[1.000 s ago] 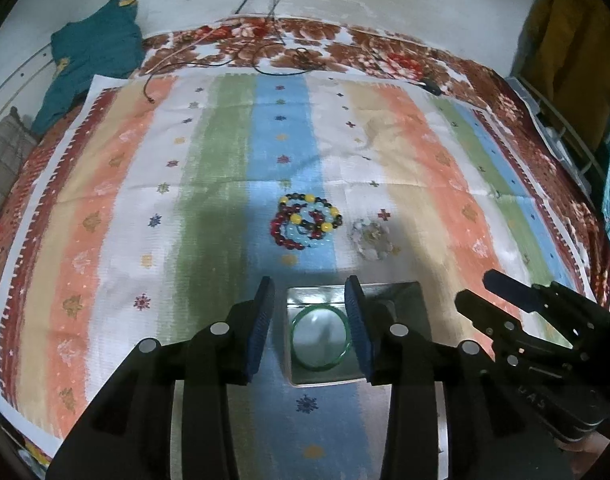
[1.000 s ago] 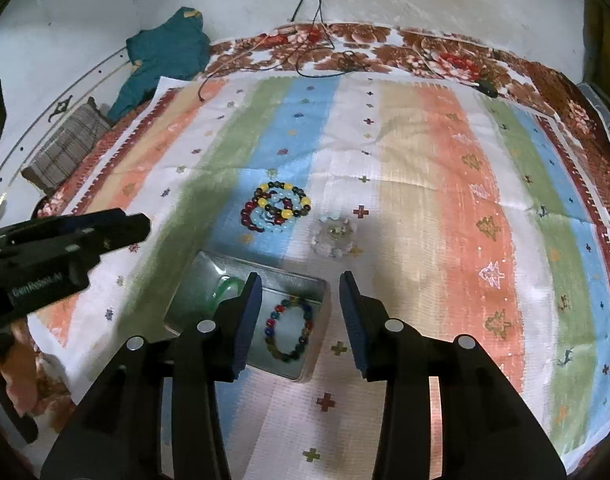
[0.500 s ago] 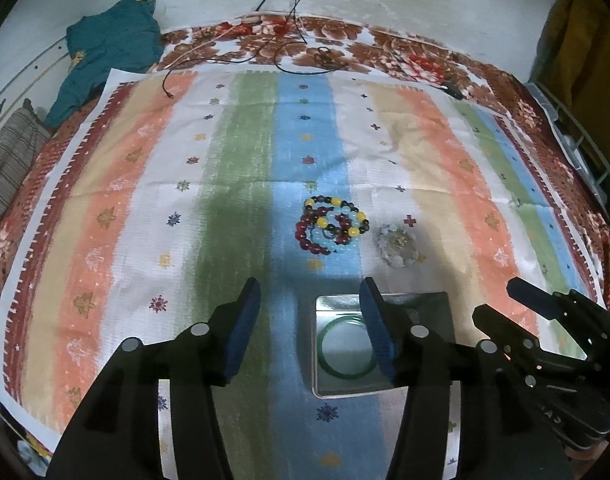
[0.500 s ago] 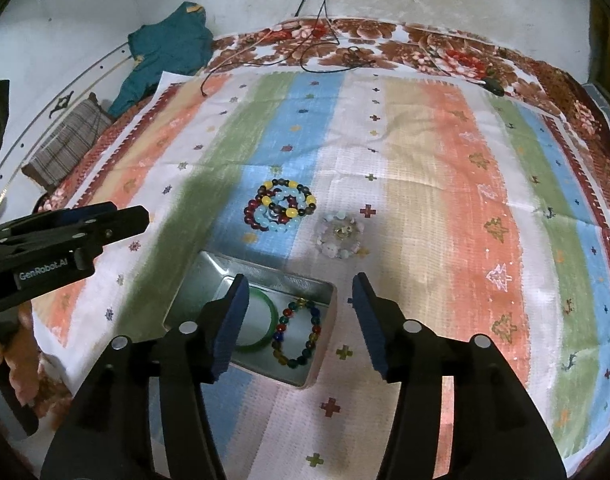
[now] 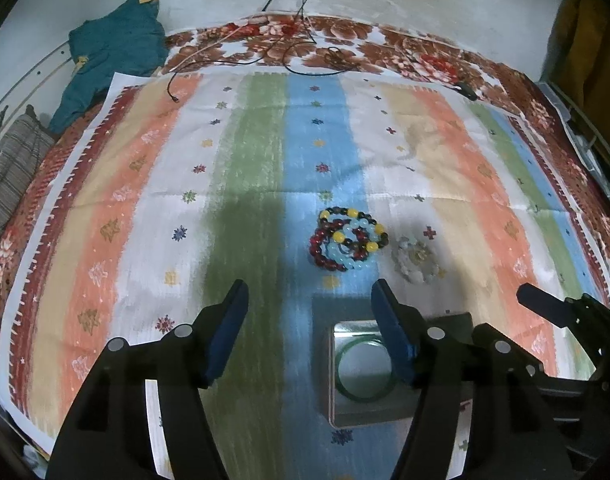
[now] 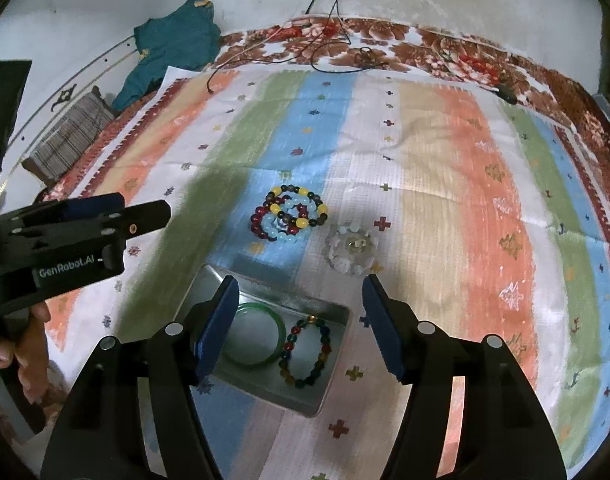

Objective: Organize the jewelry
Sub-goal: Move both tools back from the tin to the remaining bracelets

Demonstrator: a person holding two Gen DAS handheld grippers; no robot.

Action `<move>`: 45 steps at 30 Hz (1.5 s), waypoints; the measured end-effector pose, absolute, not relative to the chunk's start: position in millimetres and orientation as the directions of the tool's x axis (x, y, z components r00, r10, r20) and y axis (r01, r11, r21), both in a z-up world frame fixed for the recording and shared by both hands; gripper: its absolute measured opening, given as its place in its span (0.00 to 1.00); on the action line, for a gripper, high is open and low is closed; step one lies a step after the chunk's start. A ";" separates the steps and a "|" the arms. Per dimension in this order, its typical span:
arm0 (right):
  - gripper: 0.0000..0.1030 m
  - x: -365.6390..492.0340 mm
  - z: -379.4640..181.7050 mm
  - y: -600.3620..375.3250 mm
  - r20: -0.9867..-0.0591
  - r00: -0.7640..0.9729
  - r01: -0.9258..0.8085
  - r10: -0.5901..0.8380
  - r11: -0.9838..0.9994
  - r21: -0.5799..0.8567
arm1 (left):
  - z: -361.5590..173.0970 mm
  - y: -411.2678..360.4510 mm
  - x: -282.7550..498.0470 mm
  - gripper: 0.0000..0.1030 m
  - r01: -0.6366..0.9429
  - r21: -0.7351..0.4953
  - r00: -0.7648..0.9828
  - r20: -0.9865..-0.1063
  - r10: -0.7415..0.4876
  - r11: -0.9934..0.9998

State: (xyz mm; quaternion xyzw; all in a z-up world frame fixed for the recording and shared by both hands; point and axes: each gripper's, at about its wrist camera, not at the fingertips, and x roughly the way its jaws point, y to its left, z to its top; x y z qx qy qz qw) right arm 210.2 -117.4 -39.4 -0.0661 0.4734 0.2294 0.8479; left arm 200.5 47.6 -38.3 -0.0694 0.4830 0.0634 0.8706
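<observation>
Fingers of the left gripper (image 5: 309, 300), black with blue pads, stand wide apart with nothing between them; the jaws have just been opening. Fingers of the right gripper (image 6: 299, 294) stand equally wide and empty, and have likewise just been opening.

Below and between the right fingers sits the shallow rectangular metal tin (image 6: 341, 312). It holds a smooth green ring-shaped bangle (image 6: 279, 326) behind the left finger and a bracelet of multicoloured round beads (image 6: 307, 350) beside it. In the left view the same tin lies partly behind the right finger.

Beyond both sets of fingertips, on the blue stripe, lies a pile of red, pale-blue, yellow and dark beaded bracelets (image 5: 347, 240). Just to its right rests a pale translucent beaded bracelet (image 5: 415, 260).

Compared with one second ago, both jaw gaps are clearly wider, and in the left view the tin has shifted from between the fingers toward the right finger. The jewelry in the tin lies as before.

All items rest on a woven striped cloth (image 5: 245, 152) laid over a red floral blanket (image 5: 385, 44).
</observation>
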 end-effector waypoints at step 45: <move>0.62 290.1 -95.3 -82.9 -0.900 0.328 -0.443 0.288 0.888 0.123 | -95.2 61.0 302.1 0.61 -0.165 -0.053 0.432 -0.901 0.024 0.985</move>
